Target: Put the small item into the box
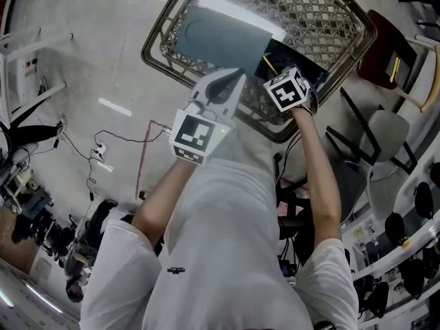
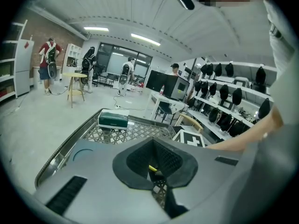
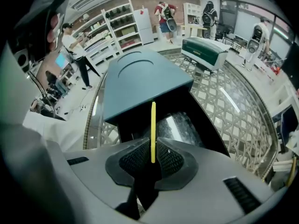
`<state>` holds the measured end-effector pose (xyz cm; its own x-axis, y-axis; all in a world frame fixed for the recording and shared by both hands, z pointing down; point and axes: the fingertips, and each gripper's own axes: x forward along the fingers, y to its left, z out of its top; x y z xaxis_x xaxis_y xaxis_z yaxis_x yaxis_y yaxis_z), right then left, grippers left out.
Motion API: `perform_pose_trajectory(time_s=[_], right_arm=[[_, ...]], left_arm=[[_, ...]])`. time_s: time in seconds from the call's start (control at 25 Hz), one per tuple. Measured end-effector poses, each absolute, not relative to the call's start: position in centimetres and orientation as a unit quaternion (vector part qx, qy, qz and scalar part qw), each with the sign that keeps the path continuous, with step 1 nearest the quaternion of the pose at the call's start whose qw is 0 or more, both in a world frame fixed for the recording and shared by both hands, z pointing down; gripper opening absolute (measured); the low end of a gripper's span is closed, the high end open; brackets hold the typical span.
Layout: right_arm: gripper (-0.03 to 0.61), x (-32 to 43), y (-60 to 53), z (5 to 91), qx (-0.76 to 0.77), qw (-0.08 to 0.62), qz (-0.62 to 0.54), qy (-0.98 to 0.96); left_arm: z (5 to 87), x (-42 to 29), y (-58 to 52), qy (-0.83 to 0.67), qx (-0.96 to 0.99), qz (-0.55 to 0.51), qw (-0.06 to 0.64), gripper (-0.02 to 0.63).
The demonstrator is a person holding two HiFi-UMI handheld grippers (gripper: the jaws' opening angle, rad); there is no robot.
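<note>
Fingers (image 3: 134, 161) of my right gripper (image 3: 153, 148) are clamped on the small item (image 3: 153, 120), a thin yellow stick. I hold it upright just over the dark mouth of the box (image 3: 187, 125), so I judge it can drop straight in. The teal lid (image 3: 140, 78) stands raised on the left. My left gripper (image 2: 155, 169) has its fingers together on nothing, near the lid's edge, perhaps propping it; contact I cannot confirm. The box's floor is lost in shadow inside the mesh basket (image 1: 330, 19).
</note>
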<state>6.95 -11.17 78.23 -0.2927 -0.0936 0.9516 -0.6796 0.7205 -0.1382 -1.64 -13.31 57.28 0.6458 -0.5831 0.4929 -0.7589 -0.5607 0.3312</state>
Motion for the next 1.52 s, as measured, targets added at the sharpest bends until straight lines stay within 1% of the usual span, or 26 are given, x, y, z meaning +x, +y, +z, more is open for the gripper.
perform_pose_trajectory(time_s=[0.2, 0.28, 0.48, 0.64, 0.92, 1.0, 1.04, 1.28, 1.52], right_arm=[[0.04, 7.1, -11.2, 78.9, 0.224, 0.571, 0.25, -0.749], [0.04, 6.8, -11.4, 78.8, 0.216, 0.569, 0.241, -0.756], [0.041, 5.5, -11.2, 78.2, 0.198, 0.545, 0.245, -0.778], [0.057, 5.2, -11.3, 77.4, 0.202, 0.522, 0.256, -0.788], [0.057, 5.7, -11.9, 75.8, 0.223, 0.507, 0.245, -0.795], [0.048, 5.9, -12.1, 75.0, 0.236, 0.499, 0.245, -0.797], [0.028, 6.1, -12.2, 74.6, 0.244, 0.494, 0.247, -0.797], [0.014, 6.6, -12.3, 70.4, 0.289, 0.456, 0.243, -0.806], [0.011, 7.3, -12.8, 64.5, 0.342, 0.397, 0.23, -0.82]], left_arm=[[57.5, -1.2, -13.5, -0.38, 0.871, 0.168, 0.262, 0.0], [57.3, -1.1, -13.5, -0.38, 0.871, 0.167, 0.262, 0.002], [57.1, -1.0, -13.3, -0.379, 0.872, 0.167, 0.261, 0.002], [57.1, -0.8, -13.2, -0.377, 0.873, 0.169, 0.26, 0.001], [56.2, -0.6, -13.1, -0.376, 0.876, 0.167, 0.254, 0.001], [55.8, -0.5, -13.1, -0.375, 0.877, 0.165, 0.251, 0.002], [55.6, -0.5, -13.1, -0.375, 0.877, 0.165, 0.25, 0.0], [53.6, -0.3, -12.7, -0.375, 0.881, 0.163, 0.238, 0.002], [51.4, 0.1, -12.4, -0.373, 0.885, 0.16, 0.231, 0.002]])
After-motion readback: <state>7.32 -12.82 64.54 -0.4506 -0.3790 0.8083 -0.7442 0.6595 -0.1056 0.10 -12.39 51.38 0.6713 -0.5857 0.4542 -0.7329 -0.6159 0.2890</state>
